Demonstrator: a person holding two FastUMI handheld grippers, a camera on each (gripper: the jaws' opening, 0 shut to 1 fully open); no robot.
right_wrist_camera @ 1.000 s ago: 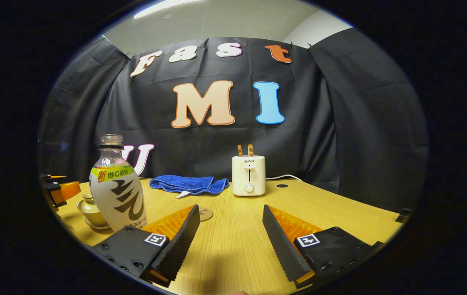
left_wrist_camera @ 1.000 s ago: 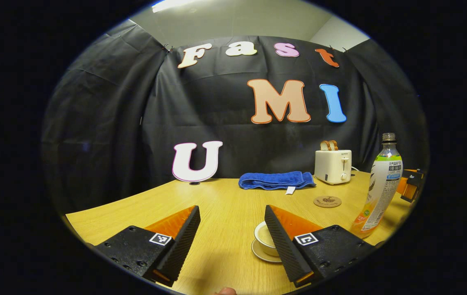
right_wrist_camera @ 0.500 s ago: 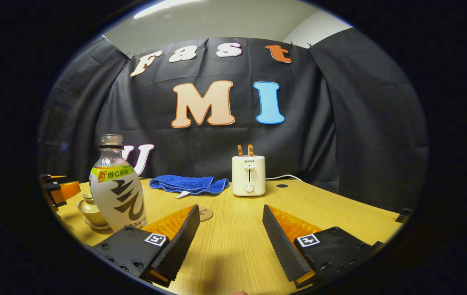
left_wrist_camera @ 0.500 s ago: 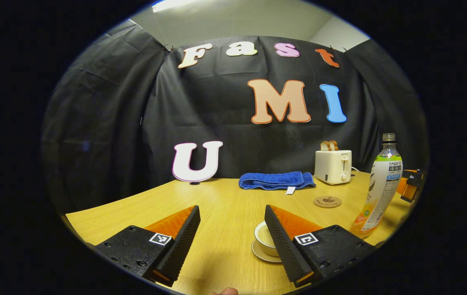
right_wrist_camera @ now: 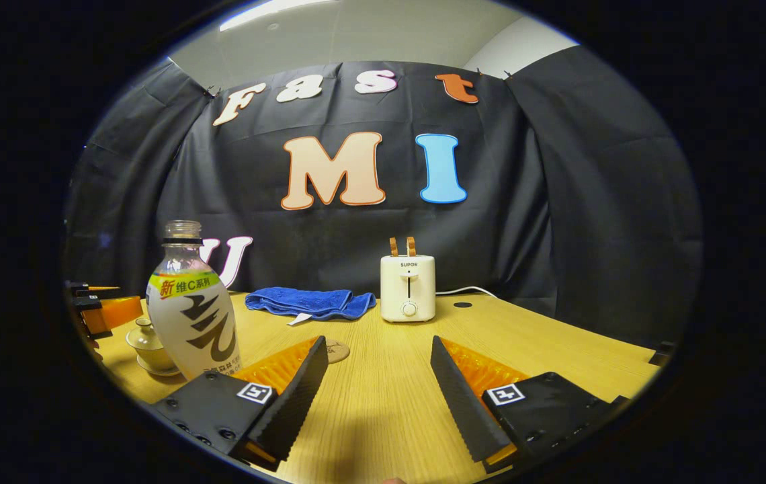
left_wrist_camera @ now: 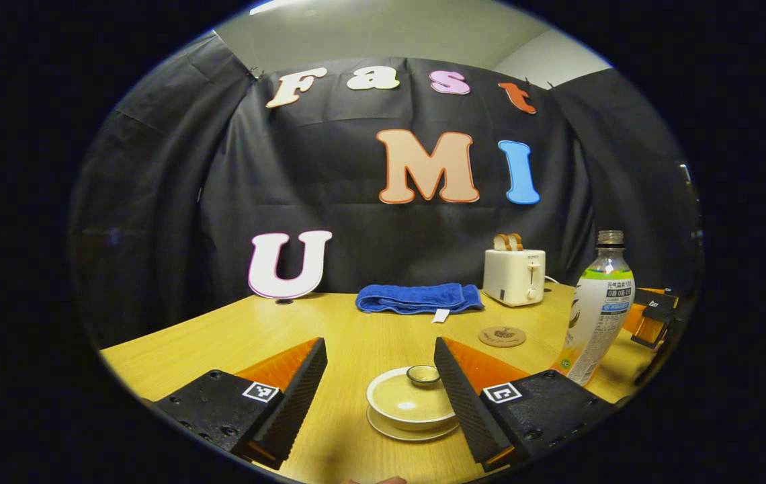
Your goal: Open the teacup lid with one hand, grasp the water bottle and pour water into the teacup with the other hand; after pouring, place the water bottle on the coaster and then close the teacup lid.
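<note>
L gripper (left_wrist_camera: 377, 386) hovers over the wooden worktop (left_wrist_camera: 222, 336), jaws apart, w/ the lidded teacup (left_wrist_camera: 412, 401) on its saucer between the fingers, untouched. To its right: round coaster (left_wrist_camera: 502, 336), then the uncapped water bottle (left_wrist_camera: 597, 310), upright, off the coaster. R gripper (right_wrist_camera: 377, 386), jaws apart & empty, sits right of the bottle. Blue towel (right_wrist_camera: 309, 302) & toaster (right_wrist_camera: 408, 287) line the back.

A lidded cream teacup (left_wrist_camera: 412, 400) sits near the wooden counter's (left_wrist_camera: 235, 329) front edge; the folded blue towel (left_wrist_camera: 418, 297) and white toaster (left_wrist_camera: 515, 277) sit along its back edge.
</note>
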